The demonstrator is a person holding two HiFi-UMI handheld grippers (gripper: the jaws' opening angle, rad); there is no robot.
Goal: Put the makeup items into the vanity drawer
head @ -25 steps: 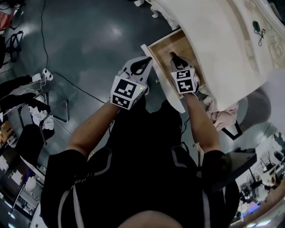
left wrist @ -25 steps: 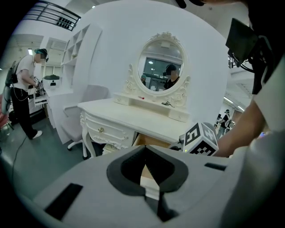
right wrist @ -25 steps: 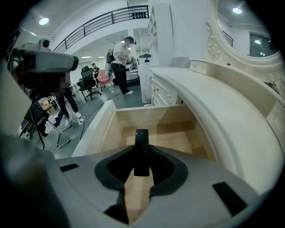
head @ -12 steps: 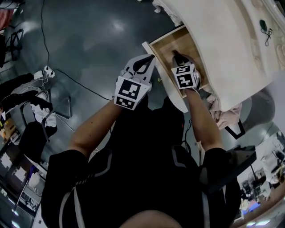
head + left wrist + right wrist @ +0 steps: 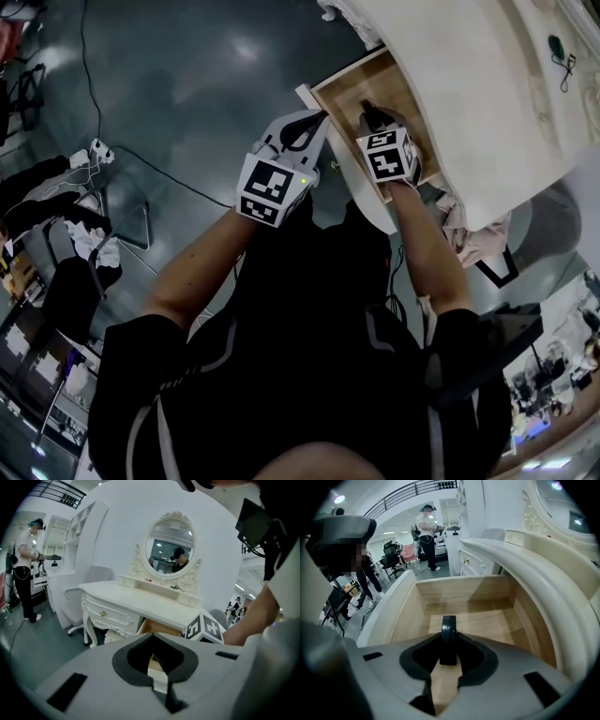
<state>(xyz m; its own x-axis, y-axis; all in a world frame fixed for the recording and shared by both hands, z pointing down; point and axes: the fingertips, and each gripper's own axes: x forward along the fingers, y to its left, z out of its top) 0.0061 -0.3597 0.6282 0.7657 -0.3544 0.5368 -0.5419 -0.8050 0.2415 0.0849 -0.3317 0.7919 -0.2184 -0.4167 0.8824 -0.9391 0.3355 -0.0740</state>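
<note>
in the head view the right gripper [image 5: 368, 114] is reaching down into the open vanity drawer [image 5: 349, 92], while the left gripper [image 5: 314, 120] is hovering just outside the drawer's front; what the right one is carrying is too small to tell here. in the left gripper view the jaws are sitting pressed together with nothing between them, pointing toward the white vanity [image 5: 140, 603]. in the right gripper view the jaws are clamping a black round compact [image 5: 448, 626]. i am judging that letting go from here is risking trouble: dropping onto its rim, it could be rolling toward the back wall or popping open. the compact is standing on edge, pinched by its flat faces, poking past the tips and hanging above the drawer's bare wooden floor, roughly midway between the side walls.
</note>
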